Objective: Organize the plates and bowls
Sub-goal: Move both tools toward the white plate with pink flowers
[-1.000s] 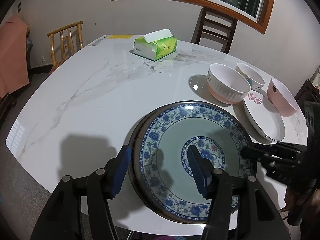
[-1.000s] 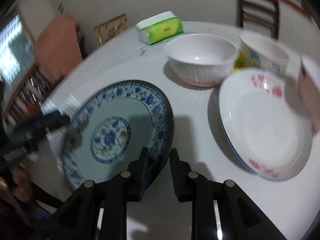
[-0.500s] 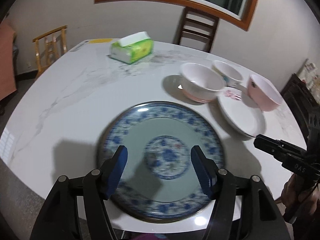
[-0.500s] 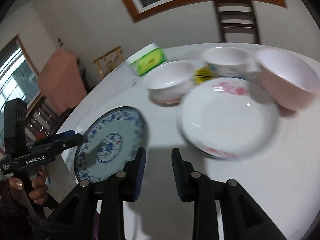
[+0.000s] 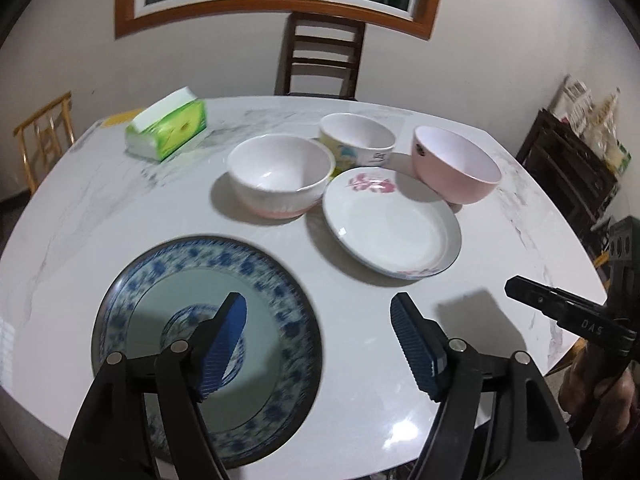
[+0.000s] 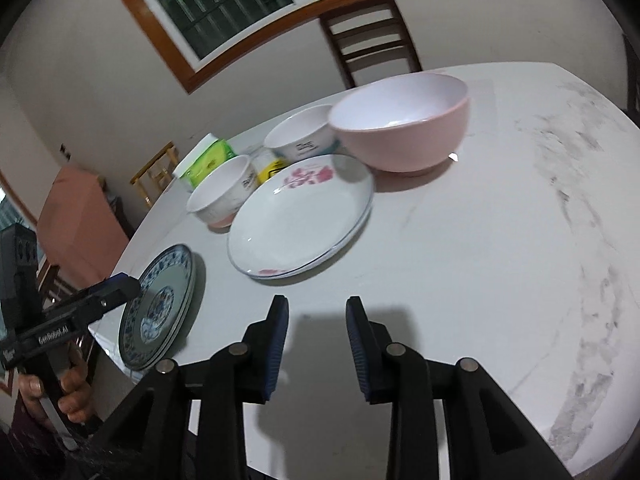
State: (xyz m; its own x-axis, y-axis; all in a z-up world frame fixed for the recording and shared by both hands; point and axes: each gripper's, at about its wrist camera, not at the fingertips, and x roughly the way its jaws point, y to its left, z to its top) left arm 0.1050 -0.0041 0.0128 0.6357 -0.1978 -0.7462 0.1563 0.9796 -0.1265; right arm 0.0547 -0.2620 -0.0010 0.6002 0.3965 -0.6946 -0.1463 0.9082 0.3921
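Note:
A blue-patterned plate (image 5: 280, 300) lies at the near left of the marble table (image 5: 100, 208); in the right wrist view it tops a small stack (image 6: 160, 308). My left gripper (image 5: 318, 304) hovers over its right rim, jaws opening, nothing between them. Further back are a white flowered plate (image 5: 392, 228), a white ribbed bowl (image 5: 280, 176), a small printed bowl (image 5: 358, 142) and a pink bowl (image 5: 456, 168). My right gripper (image 6: 318, 306) hangs over bare table just short of the white plate (image 6: 300, 216), jaws opening and empty. The pink bowl (image 6: 400, 128) stands behind that plate.
A green tissue pack (image 5: 168, 128) sits at the back left of the table. A dark wooden chair (image 5: 320, 56) stands behind it, a bamboo chair (image 5: 44, 136) to the left, a dark shelf (image 5: 568, 168) to the right. The table's edge runs close below both grippers.
Both grippers have come off the blue plate's rim and swung right towards the white plate and bowls. Both pairs of jaws stand wider than before.

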